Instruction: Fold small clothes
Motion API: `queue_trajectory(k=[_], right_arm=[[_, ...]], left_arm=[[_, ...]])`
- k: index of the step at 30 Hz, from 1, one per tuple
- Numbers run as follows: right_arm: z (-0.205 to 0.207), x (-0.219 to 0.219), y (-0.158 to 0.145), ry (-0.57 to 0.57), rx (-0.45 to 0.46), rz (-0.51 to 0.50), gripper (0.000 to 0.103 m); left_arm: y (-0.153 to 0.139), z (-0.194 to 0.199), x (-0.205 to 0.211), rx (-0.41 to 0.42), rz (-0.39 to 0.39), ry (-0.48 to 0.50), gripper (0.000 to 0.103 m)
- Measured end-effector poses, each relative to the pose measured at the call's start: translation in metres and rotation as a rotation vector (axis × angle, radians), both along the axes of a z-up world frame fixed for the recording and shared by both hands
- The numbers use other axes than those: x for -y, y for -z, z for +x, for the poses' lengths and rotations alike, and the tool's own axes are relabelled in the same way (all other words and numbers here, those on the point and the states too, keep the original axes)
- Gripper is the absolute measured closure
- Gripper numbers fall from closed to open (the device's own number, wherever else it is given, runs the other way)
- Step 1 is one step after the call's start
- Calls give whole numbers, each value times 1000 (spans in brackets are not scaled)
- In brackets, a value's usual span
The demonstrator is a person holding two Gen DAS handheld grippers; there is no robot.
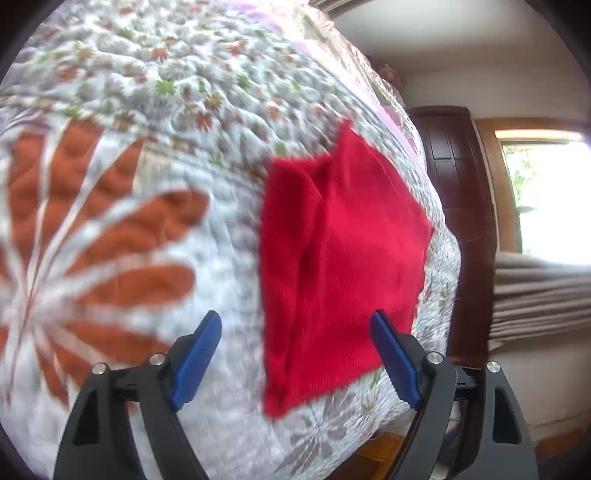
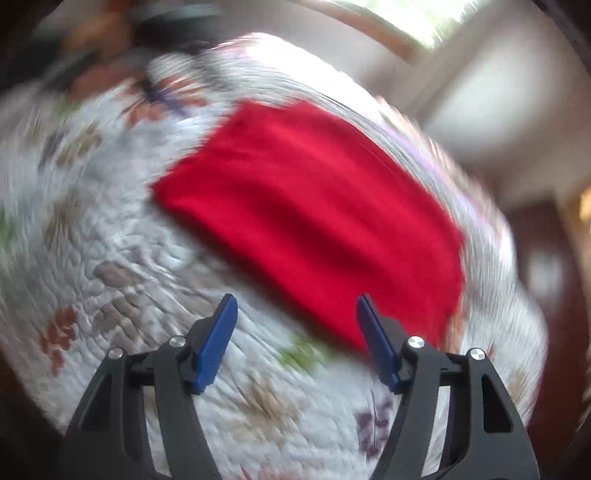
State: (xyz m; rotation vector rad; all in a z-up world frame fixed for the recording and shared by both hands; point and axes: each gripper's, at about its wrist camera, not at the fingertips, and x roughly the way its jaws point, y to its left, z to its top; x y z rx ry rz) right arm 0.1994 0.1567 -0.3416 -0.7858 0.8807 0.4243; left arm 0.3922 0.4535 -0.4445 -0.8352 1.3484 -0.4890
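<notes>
Folded red garment (image 1: 343, 266) lies lengthwise along quilt (image 1: 147, 92) edge

right view: motion-blurred | dark shape (image 2: 122, 33) top left, perhaps a person

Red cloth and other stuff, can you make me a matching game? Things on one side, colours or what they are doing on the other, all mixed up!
Things:
1. red cloth
2. quilt
3. left claw
4. wooden door

Matches:
A. dark brown
B. folded, lying flat on the bed
C. open and empty
D. white with flowers

Pairs: 1-B, 2-D, 3-C, 4-A
</notes>
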Motion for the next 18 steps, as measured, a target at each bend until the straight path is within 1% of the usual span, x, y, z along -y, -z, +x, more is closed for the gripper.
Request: queue_trajectory(k=[2,3,6,8,10,11,12,14,16,18], right_arm=[[-11,-38,18,-87,91,-63,31],[-14,-58,31,-125,129,-99,31],[-11,-83,61,-161,176,-165,32],[-3,-96,72,-167,188,-191,32],[2,-106,84,-170,189,-209,33],[5,-110,92,-173,191,-223,35],[9,-113,98,-172,195,-233,37],[12,-116,103,-166,211,-231,39],[17,-126,109,-163,241,-220,39],[23,-135,112,-163,266,-211,40]], left_arm=[[12,17,-3,0,-25,2,20],[18,23,-2,1,-46,8,20],[32,38,-6,15,-120,34,20],[36,46,-2,37,-163,61,20],[36,54,7,60,-191,89,20],[37,58,13,63,-217,102,20],[37,61,20,62,-226,117,20],[39,70,37,71,-240,164,20],[40,77,48,72,-237,193,20],[42,85,58,64,-244,202,20]])
